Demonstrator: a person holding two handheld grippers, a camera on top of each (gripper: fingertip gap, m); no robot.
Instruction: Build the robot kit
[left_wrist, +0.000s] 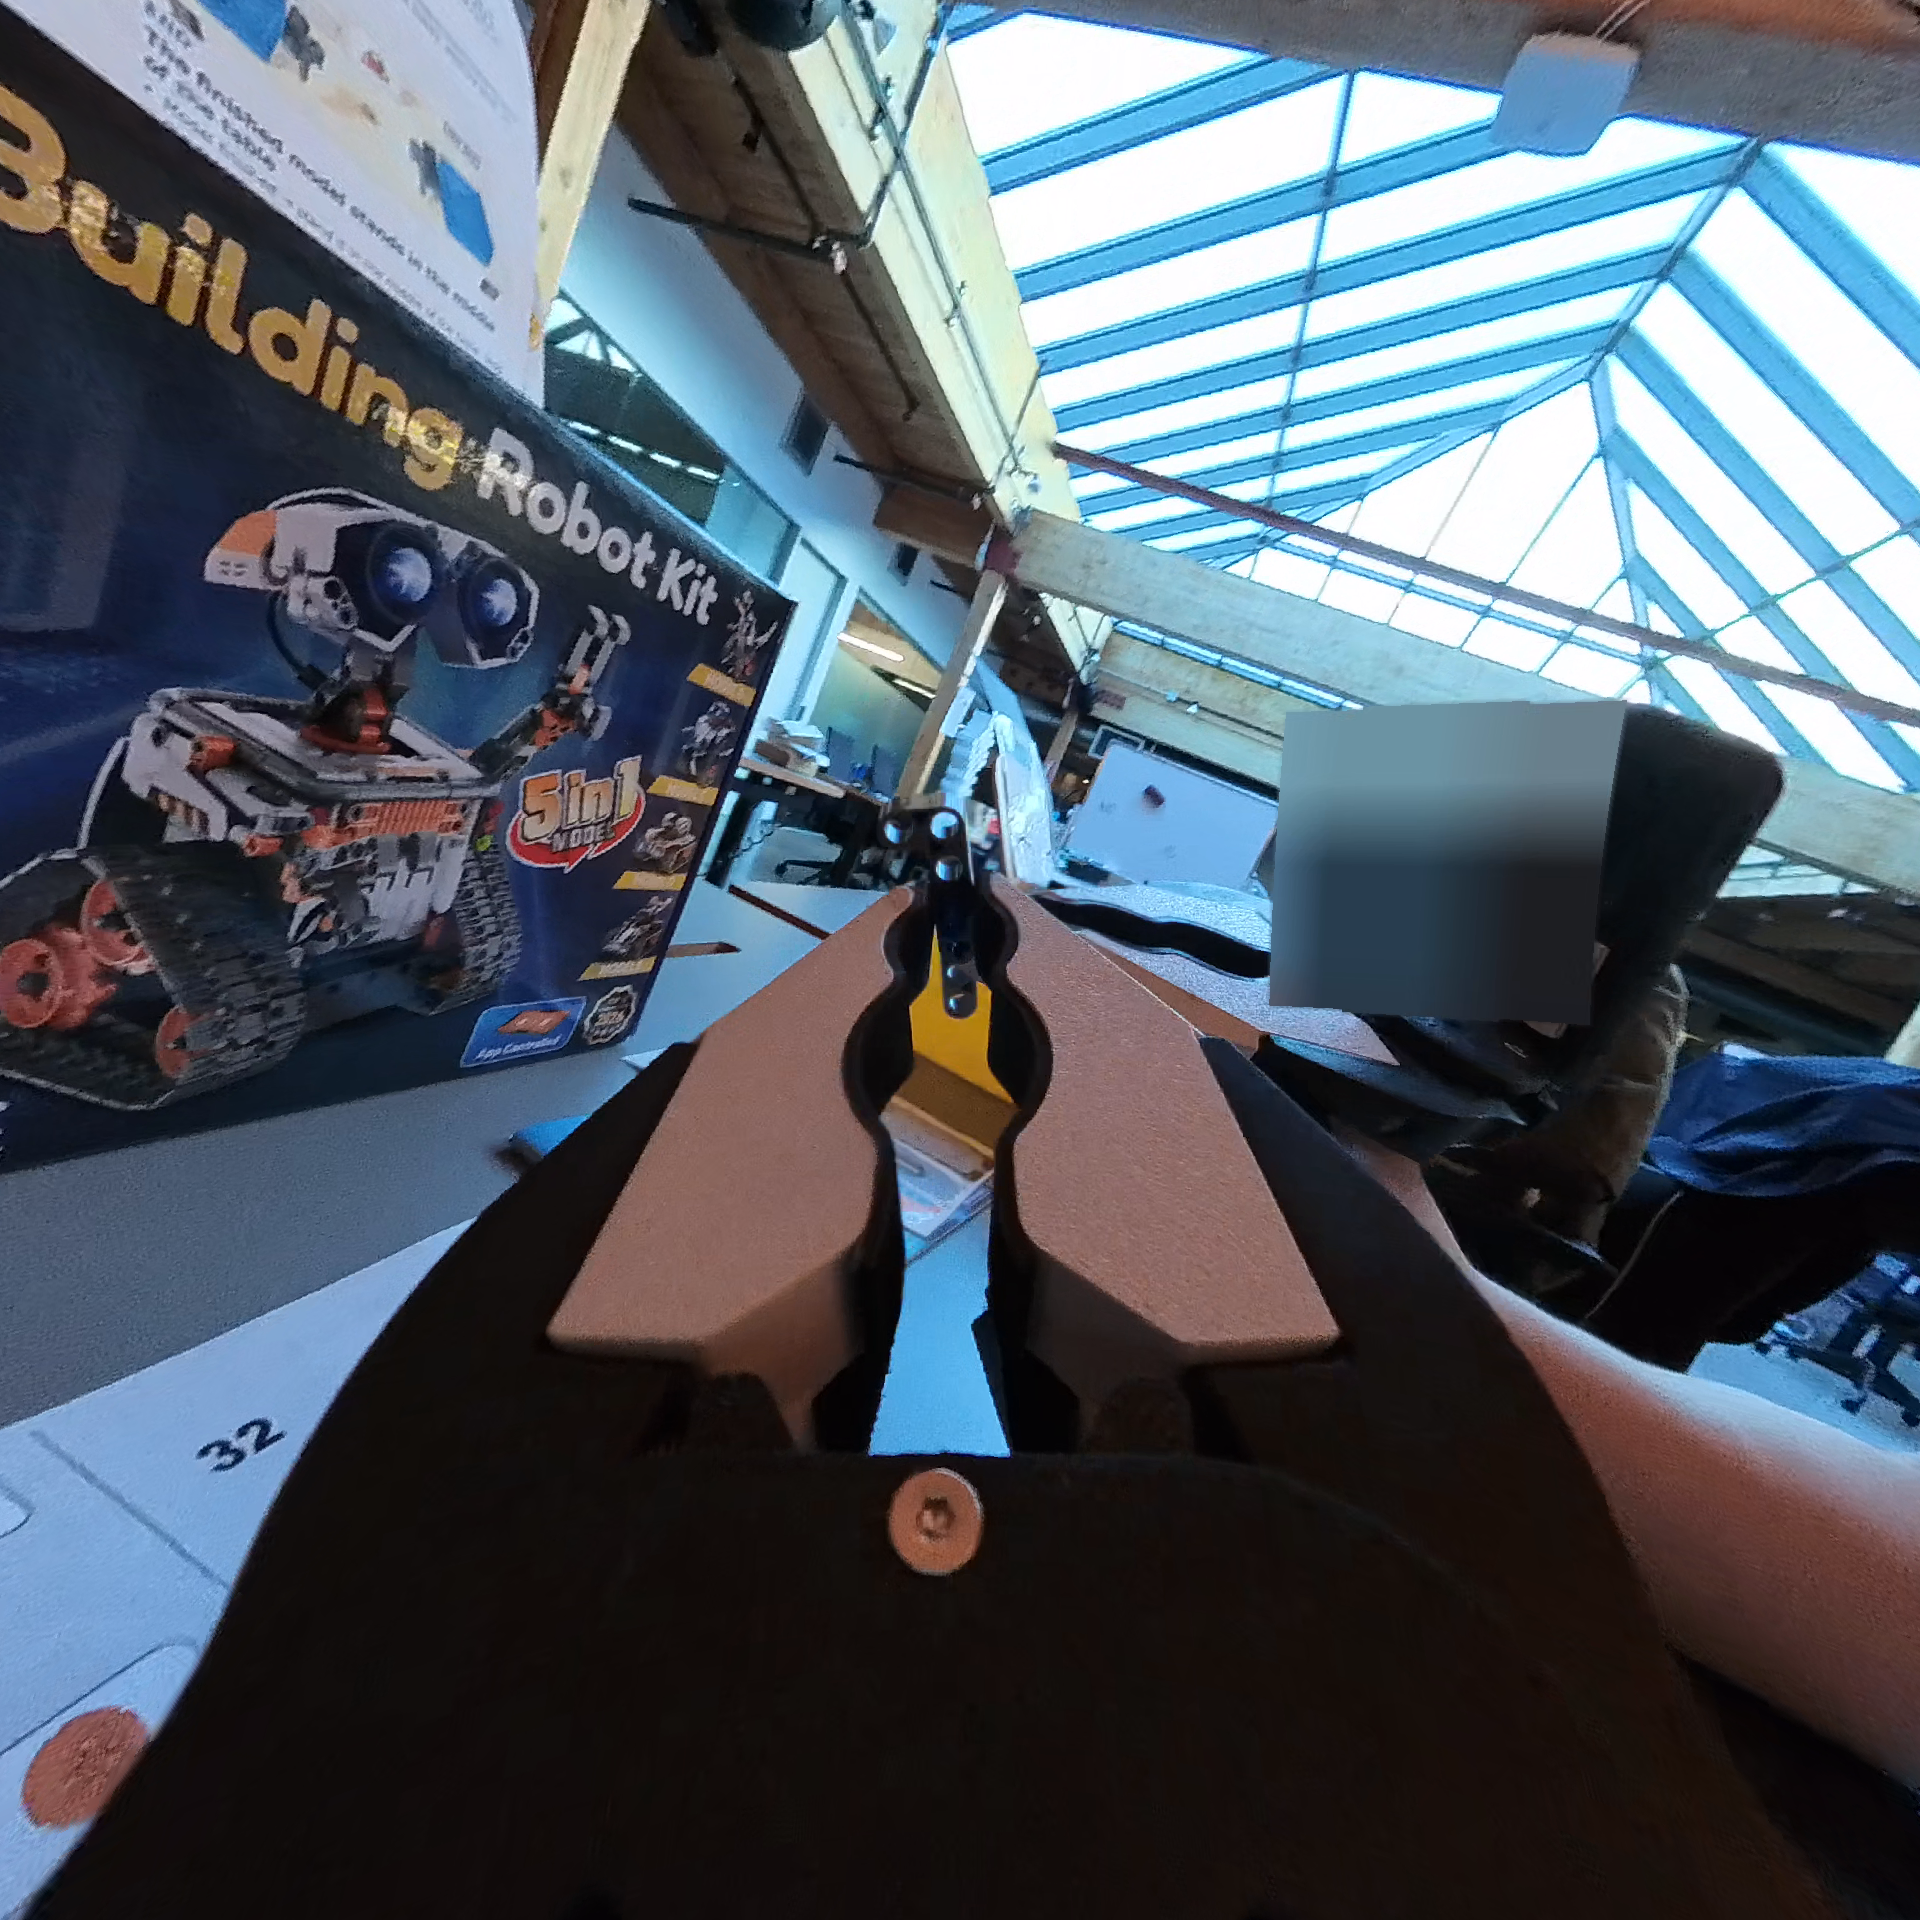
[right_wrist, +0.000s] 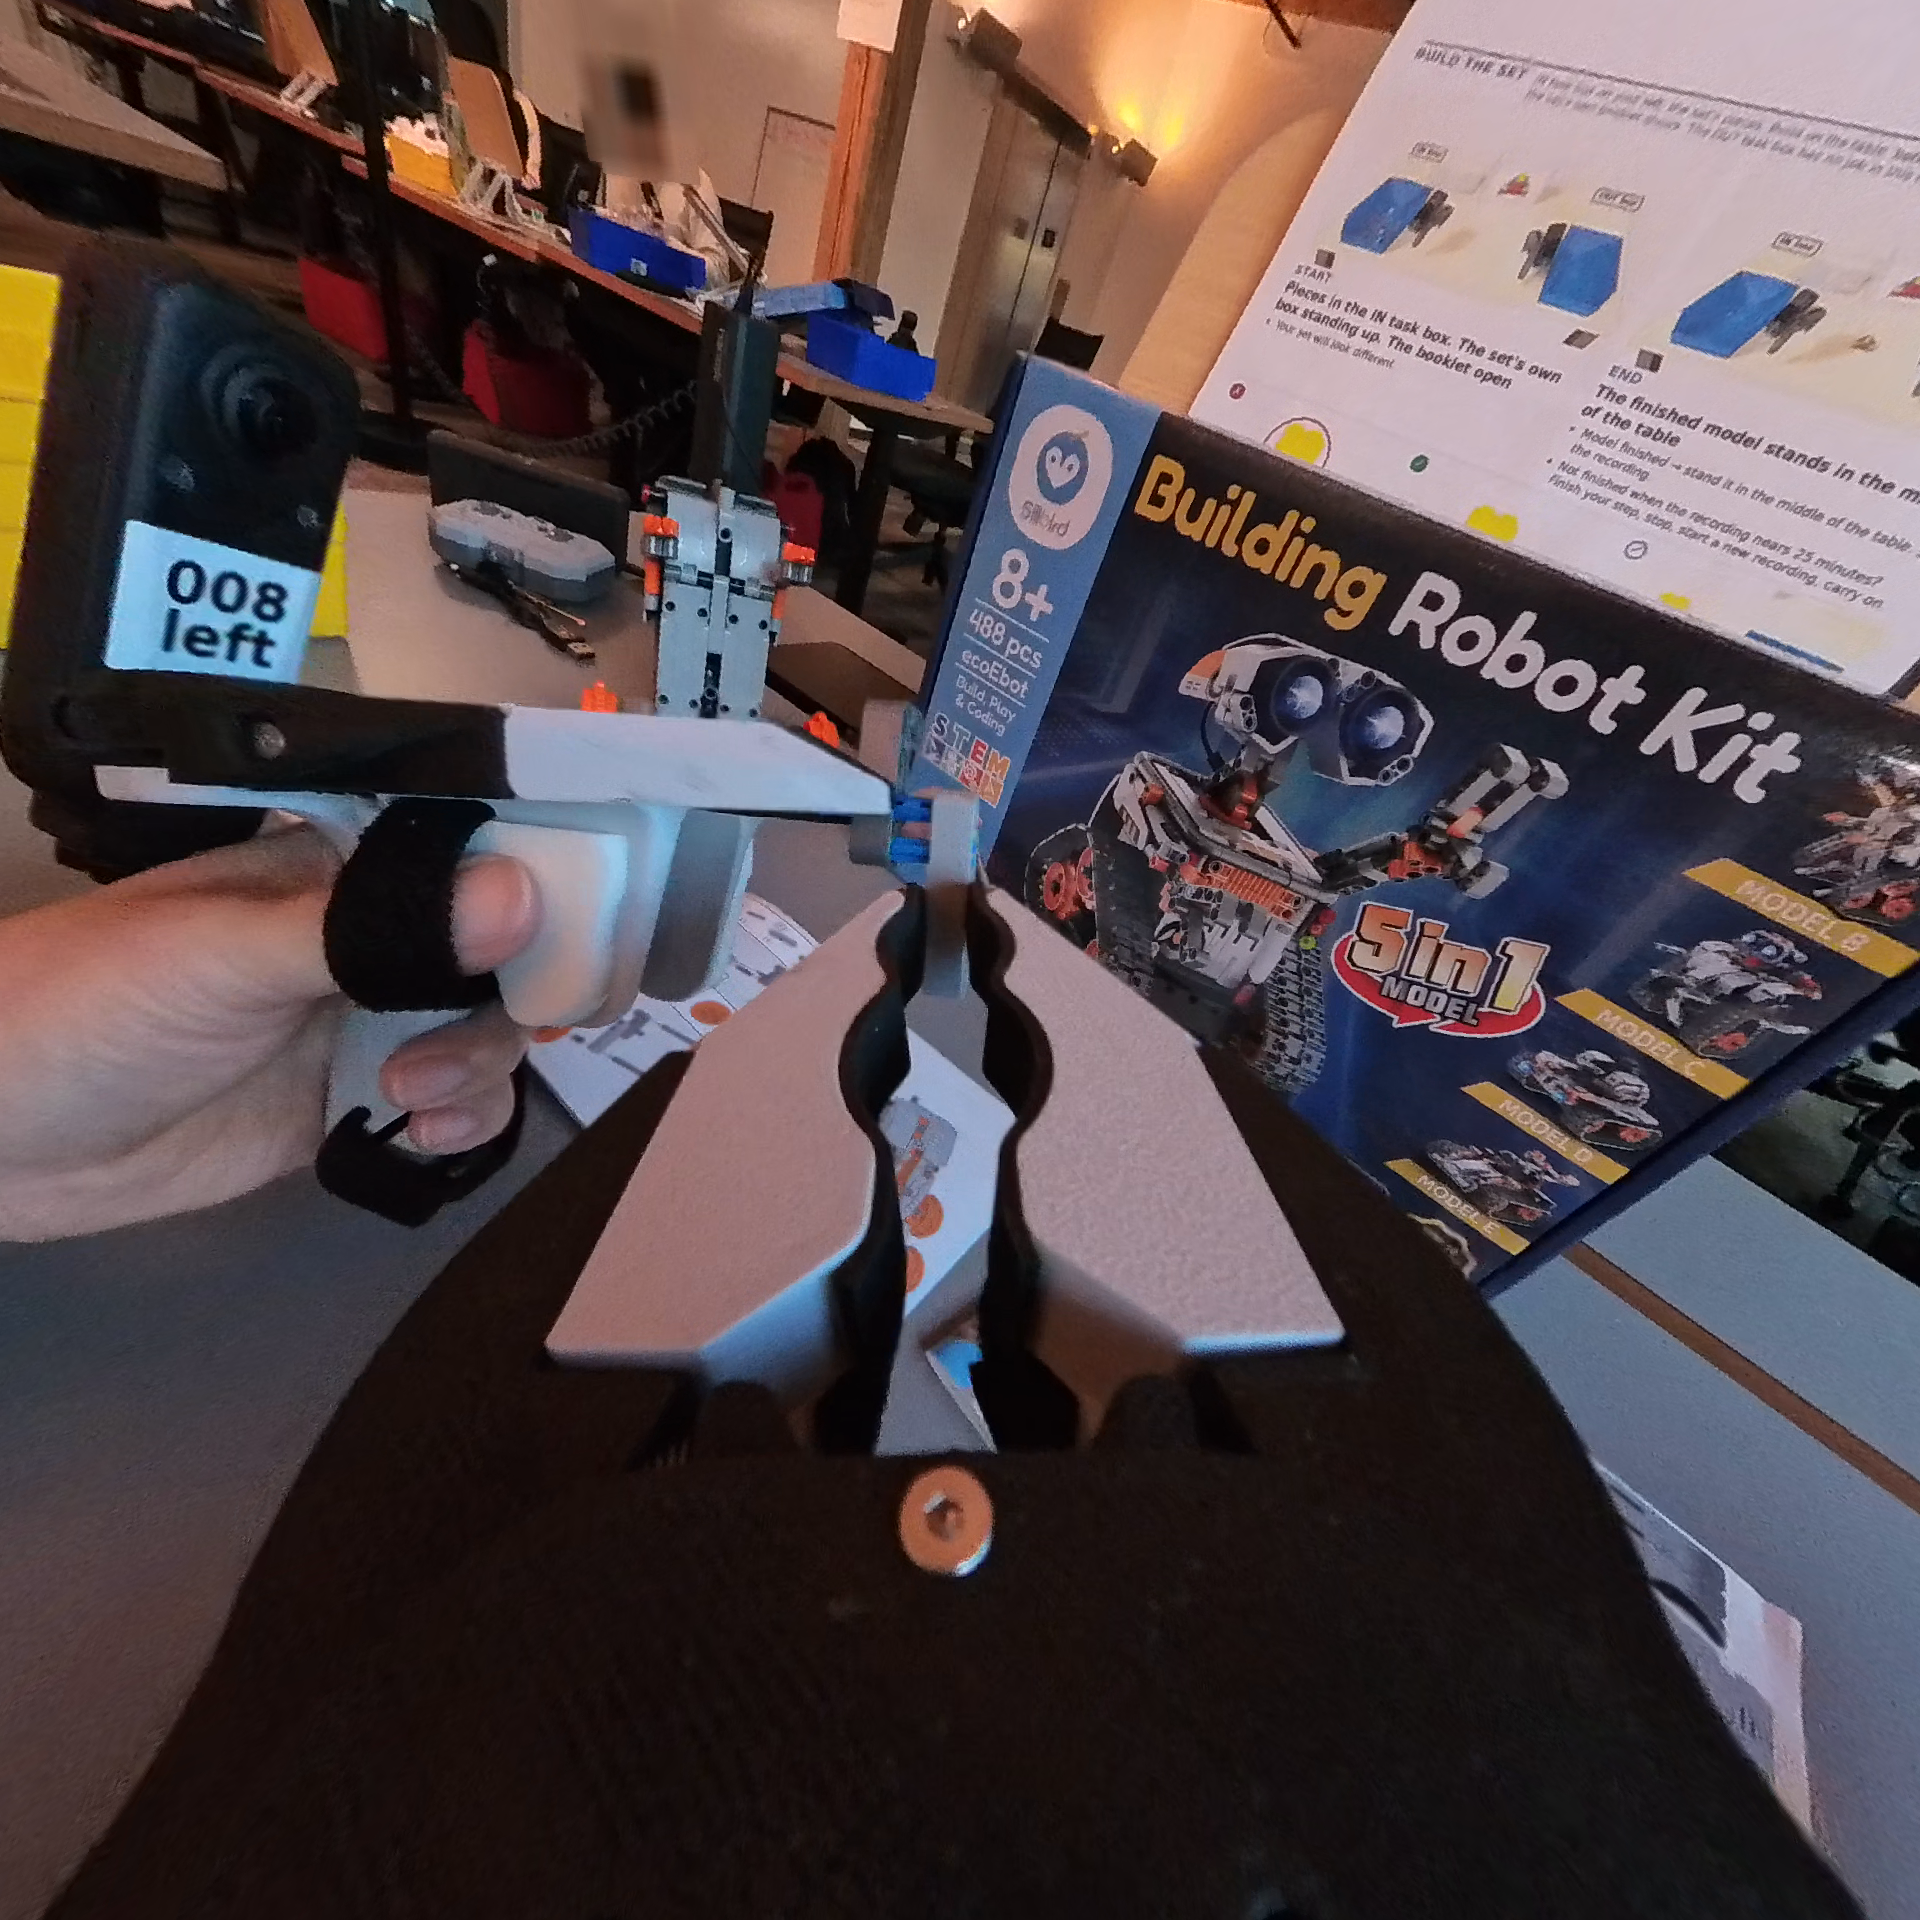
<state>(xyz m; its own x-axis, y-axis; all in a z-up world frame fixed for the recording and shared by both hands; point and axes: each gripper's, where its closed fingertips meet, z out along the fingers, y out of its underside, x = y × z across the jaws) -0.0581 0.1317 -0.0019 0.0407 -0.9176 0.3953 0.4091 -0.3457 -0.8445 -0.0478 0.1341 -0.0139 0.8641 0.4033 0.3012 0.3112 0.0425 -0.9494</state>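
Open workshop under a glass roof

Daylight is pouring through a blue-framed skylight (left_wrist: 1455, 343) past wooden beams (left_wrist: 894, 260); far benches (right_wrist: 582, 249) are carrying blue bins (right_wrist: 868, 358), and warm wall lamps (right_wrist: 1127, 140) are glowing beyond.

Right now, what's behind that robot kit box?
A white instruction sheet stands behind the box, rising above its top edge. The sheet's lower part and whatever props it up are covered by the box.

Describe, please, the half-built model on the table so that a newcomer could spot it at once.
Start at the big dark-blue kit box standing on the grey table. Just left of its narrow end stands the upright grey brick model. Its orange pegs distinguish it from the flat grey unit lying beside it.
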